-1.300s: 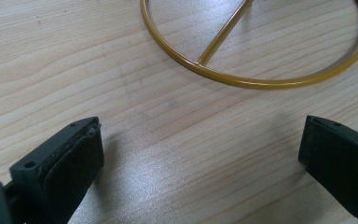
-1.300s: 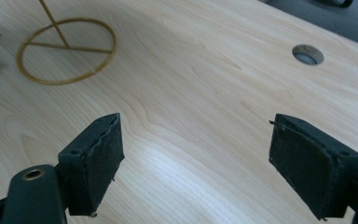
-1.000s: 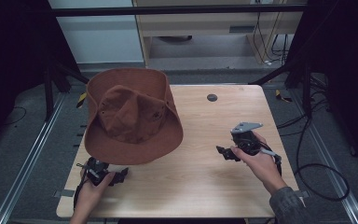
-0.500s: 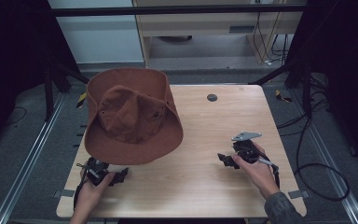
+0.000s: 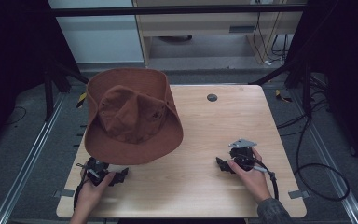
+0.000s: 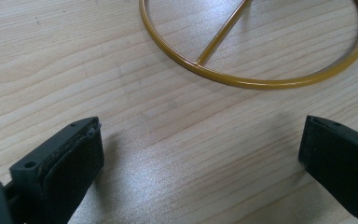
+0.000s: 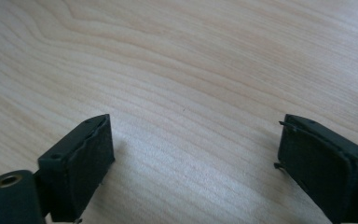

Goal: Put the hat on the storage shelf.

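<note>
hat (image 5: 133,119) hides left tool (image 5: 103,171) partly | ring (image 6: 256,81) cut off at top

This looks like a lab or recording studio set up for capture work, not a home; a pale wood surface (image 5: 214,135) stands alone on grey carpet (image 5: 32,140), with metal rails (image 5: 25,163) running along the floor on both sides; black curtains (image 5: 9,56) hang at left and right, closing the space in; dark stand legs (image 5: 58,77) brace outward near the far corners; loose black cables (image 5: 321,163) trail over the carpet at right; strips of tape (image 5: 297,194) mark the floor; beyond the surface sits a light cabinet (image 5: 200,28) with wires (image 5: 272,46) hanging by it.
</note>
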Demonstrator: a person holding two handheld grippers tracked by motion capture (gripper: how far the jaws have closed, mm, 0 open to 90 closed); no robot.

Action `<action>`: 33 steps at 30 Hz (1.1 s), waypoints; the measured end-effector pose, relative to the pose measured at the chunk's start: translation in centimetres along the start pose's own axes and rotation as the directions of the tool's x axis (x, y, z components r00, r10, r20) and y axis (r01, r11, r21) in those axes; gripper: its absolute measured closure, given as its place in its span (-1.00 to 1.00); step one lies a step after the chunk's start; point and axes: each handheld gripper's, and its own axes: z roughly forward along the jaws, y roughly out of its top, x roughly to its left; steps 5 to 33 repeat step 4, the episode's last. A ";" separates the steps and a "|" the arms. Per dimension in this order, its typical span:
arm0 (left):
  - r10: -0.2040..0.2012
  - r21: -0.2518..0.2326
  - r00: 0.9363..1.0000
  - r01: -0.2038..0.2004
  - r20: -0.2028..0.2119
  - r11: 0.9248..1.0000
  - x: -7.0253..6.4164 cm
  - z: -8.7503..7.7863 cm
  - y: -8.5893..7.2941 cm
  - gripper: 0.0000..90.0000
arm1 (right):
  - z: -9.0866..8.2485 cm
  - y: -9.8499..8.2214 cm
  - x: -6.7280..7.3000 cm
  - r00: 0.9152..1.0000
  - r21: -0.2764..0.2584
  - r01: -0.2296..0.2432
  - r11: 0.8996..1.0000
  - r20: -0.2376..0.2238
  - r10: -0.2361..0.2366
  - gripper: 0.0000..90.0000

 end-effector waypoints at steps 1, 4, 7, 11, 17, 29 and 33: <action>0.000 0.000 1.000 0.000 0.000 1.000 0.0 0.0 0.0 -1.00 | 0.0 0.0 0.0 1.000 0.000 -0.001 1.000 0.002 0.001 -0.81; 0.000 0.000 1.000 0.000 0.000 1.000 0.0 0.0 0.0 -1.00 | 0.1 0.1 0.0 1.000 0.001 -0.008 1.000 0.006 0.008 -0.83; 0.000 0.000 1.000 0.000 0.000 1.000 0.0 0.0 0.0 -1.00 | 0.1 0.1 0.0 1.000 0.001 -0.008 1.000 0.006 0.008 -0.83; 0.000 0.000 1.000 0.000 0.000 1.000 0.0 0.0 0.0 -1.00 | 0.1 0.1 0.0 1.000 0.001 -0.008 1.000 0.006 0.008 -0.83; 0.000 0.000 1.000 0.000 0.000 1.000 0.0 0.0 0.0 -1.00 | 0.1 0.1 0.0 1.000 0.001 -0.008 1.000 0.006 0.008 -0.83; 0.000 0.000 1.000 0.000 0.000 1.000 0.0 0.0 0.0 -1.00 | 0.1 0.1 0.0 1.000 0.001 -0.008 1.000 0.006 0.008 -0.83; 0.000 0.000 1.000 0.000 0.000 1.000 0.0 0.0 0.0 -1.00 | 0.1 0.1 0.0 1.000 0.001 -0.008 1.000 0.006 0.008 -0.83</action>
